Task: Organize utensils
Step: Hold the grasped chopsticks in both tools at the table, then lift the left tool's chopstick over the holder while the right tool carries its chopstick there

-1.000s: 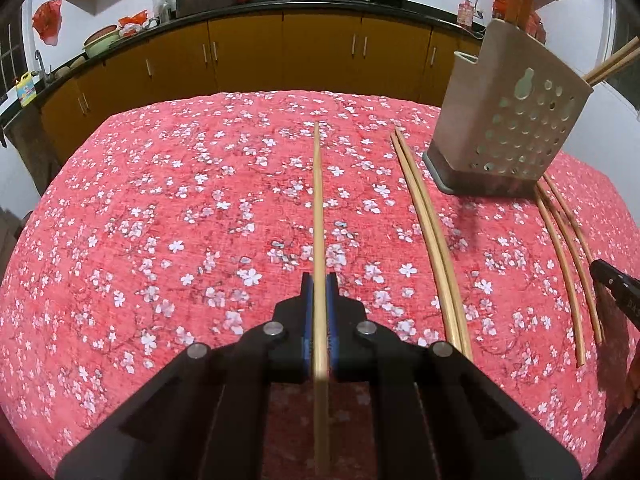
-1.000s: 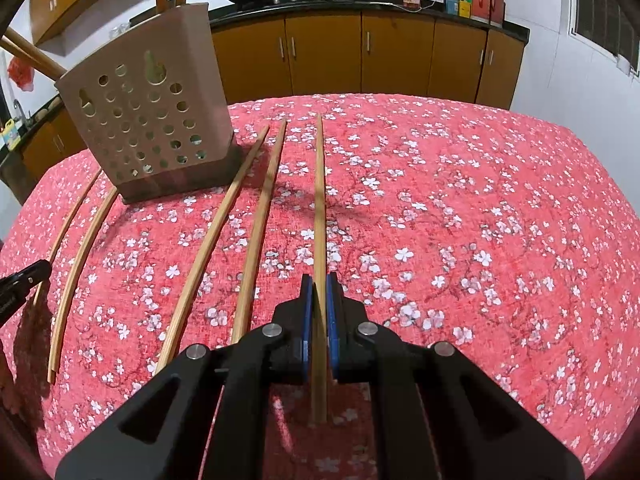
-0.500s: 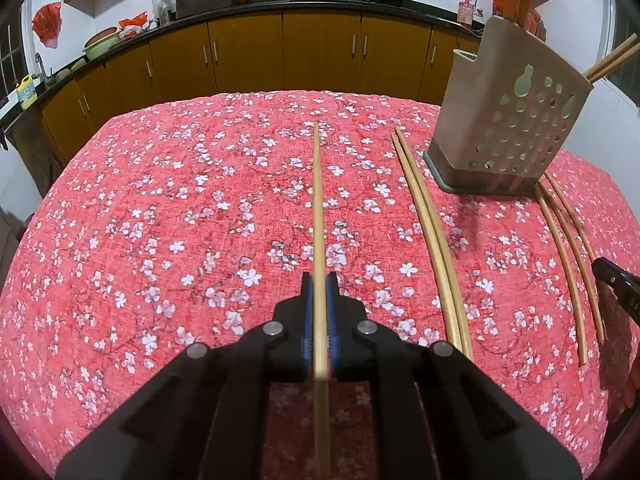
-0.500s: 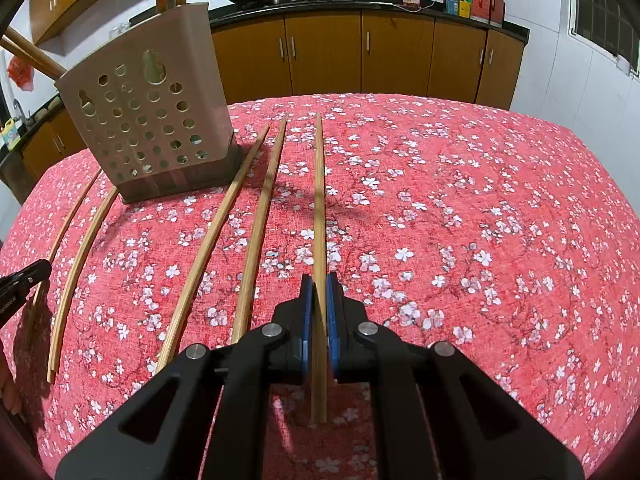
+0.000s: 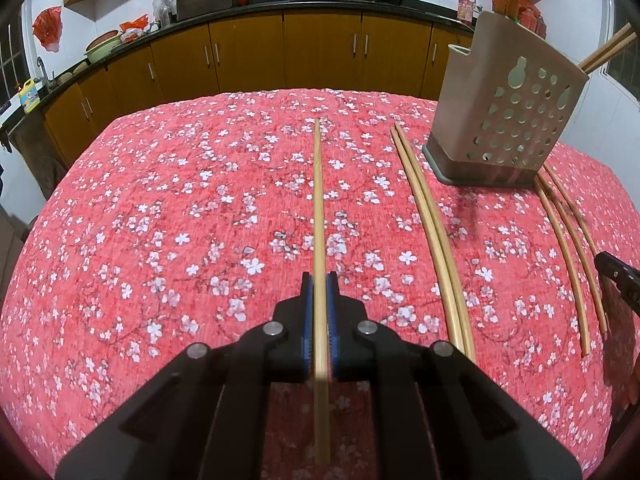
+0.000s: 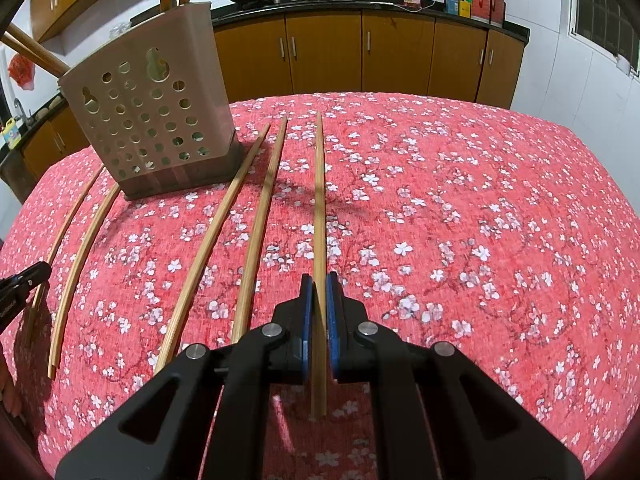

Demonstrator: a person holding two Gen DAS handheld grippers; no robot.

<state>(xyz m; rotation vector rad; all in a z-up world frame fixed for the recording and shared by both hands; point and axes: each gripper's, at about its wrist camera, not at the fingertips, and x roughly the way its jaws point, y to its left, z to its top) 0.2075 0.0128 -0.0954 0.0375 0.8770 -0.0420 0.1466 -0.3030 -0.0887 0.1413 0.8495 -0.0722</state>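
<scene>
Nothing has moved since the earlier frames: both hands sit as they did, each clamped on a chopstick. My left gripper (image 5: 319, 312) is closed tight on one chopstick (image 5: 318, 200), which runs straight ahead, well left of the holder (image 5: 508, 120). My right gripper (image 6: 319, 312) is pinched just as tight on its own stick (image 6: 319, 200), lying right of the holder (image 6: 148, 120). Between the holder and each held stick lies a loose pair (image 6: 240, 216) on the cloth (image 6: 480, 240), with another pair (image 5: 568, 248) at the holder's near corner. Two sticks already stand in the holder.

I judge the risk is leverage: I grip each stick near its tail, so the long front end may swing or slip in the pads when I lift. A wandering tip could miss the holder's mouth, knock it, or sweep the loose pairs off line.
</scene>
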